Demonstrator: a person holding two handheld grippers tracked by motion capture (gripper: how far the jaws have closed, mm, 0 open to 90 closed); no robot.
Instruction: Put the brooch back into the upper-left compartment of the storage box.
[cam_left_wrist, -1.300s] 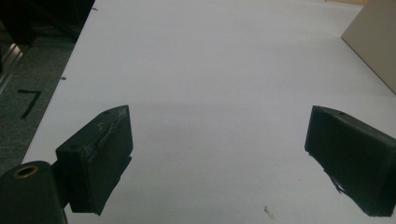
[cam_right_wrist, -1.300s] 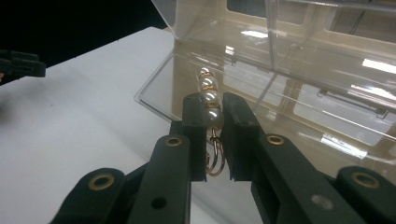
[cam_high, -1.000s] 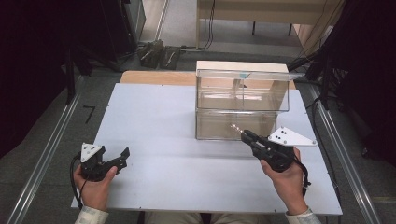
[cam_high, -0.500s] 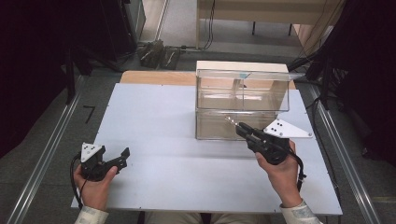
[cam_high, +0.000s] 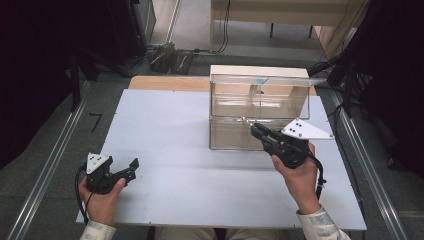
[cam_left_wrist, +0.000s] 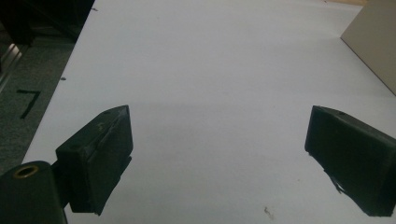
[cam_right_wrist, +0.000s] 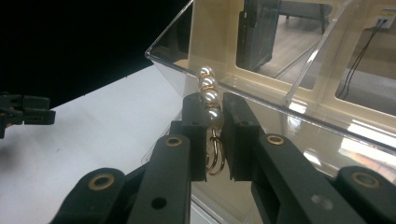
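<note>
Gripping a pearl-and-gold ornament (cam_right_wrist: 208, 100) between closed jaws, the right gripper (cam_high: 256, 129) holds it at the front rim of the clear tiered box (cam_high: 260, 107). Pickup appears complete; placement is outstanding, since the ornament has not yet cleared the wall into a compartment. The left gripper (cam_left_wrist: 217, 158) rests low over the bare white table (cam_high: 165, 125), jaws wide apart and holding nothing, well apart from the box.

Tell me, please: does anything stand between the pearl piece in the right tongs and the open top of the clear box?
Nothing visible does. The right tongs grip the pearl piece just outside the clear box, at its front rim; beyond the rim, the near compartment looks empty.
</note>
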